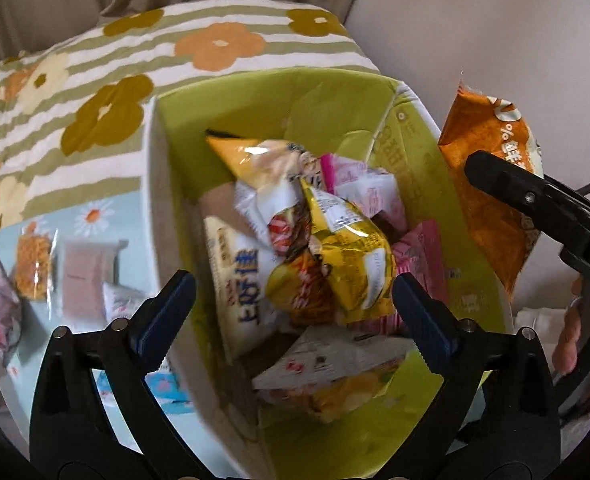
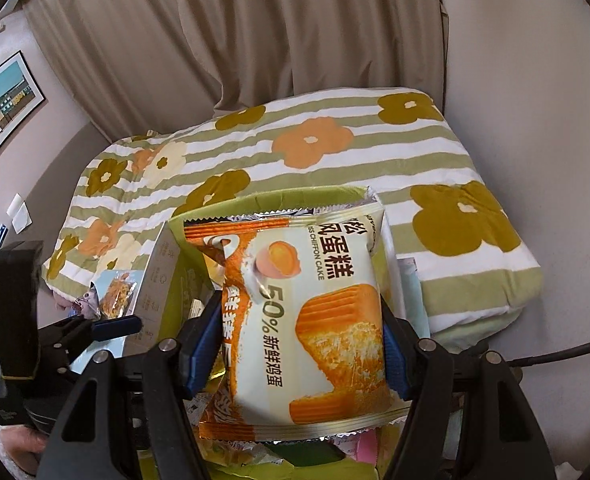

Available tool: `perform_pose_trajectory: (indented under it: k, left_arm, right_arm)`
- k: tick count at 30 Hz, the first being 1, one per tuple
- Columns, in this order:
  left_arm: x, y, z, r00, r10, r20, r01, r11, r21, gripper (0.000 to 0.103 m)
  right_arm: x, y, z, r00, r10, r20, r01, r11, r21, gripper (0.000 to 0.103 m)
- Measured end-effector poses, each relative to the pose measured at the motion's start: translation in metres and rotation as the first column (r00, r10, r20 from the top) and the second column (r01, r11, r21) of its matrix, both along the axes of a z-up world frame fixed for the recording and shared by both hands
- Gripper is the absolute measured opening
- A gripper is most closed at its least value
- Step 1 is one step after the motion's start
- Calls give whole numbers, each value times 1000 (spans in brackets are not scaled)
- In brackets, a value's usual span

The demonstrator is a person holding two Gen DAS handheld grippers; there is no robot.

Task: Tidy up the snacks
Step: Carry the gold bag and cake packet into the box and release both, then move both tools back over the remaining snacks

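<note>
We hold the chiffon cake packet (image 2: 307, 320) pinched between the right gripper (image 2: 301, 350) fingers, just above the green box (image 1: 287, 92). The left gripper (image 1: 291, 316) hangs over the box with fingers spread and empty. The risk — the box is already heaped with snack packets (image 1: 335, 248), so the cake may slide off the pile or catch on the wall. Only the left view shows that heap and loose snacks beside the box; only the right view shows the grip itself.
</note>
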State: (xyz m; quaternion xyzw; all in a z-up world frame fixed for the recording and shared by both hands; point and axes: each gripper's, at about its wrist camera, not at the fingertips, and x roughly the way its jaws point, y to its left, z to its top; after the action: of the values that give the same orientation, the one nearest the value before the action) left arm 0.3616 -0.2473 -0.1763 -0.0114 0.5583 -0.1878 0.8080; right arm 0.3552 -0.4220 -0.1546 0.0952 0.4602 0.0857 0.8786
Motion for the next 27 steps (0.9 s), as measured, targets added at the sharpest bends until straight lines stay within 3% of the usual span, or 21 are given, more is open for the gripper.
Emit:
perform_pose_trajectory:
  k: [3,14,15,18,19,22,27]
  left_arm:
    - [-8,16,3,1000,12,5,-12,999,-31,98]
    - [-21,47,13,997,54,48,-52,998,-38,98]
    - [-22,48,14,997,58,52,-57,998,-37,98]
    - [-26,55,17,996,76,57,-73,996,-41,98]
    - [-27,55,18,995,82,61,-79,996,-42,98]
    - [-36,61,22,992,102,79,-100,994,-37,98]
    - [-60,80,30,983,149,108,-148,989,-21,98]
  right_arm:
    - [3,1,-3,1000,8,-8,-8,1000,0,64]
    - [13,16,-15,999,27,-22,-27,999,-30,64]
    - [12,18,-15,999,33,-15,-33,999,-37,69]
    - [3,22,-8,997,61,50,-58,997,-48,98]
    - [-1,22,-5,995,72,76,-69,997,-41,102]
    - [-15,25,2,988,99,119,-94,994,-47,102]
    - [-32,30,6,984,136,113,-132,990,-46,102]
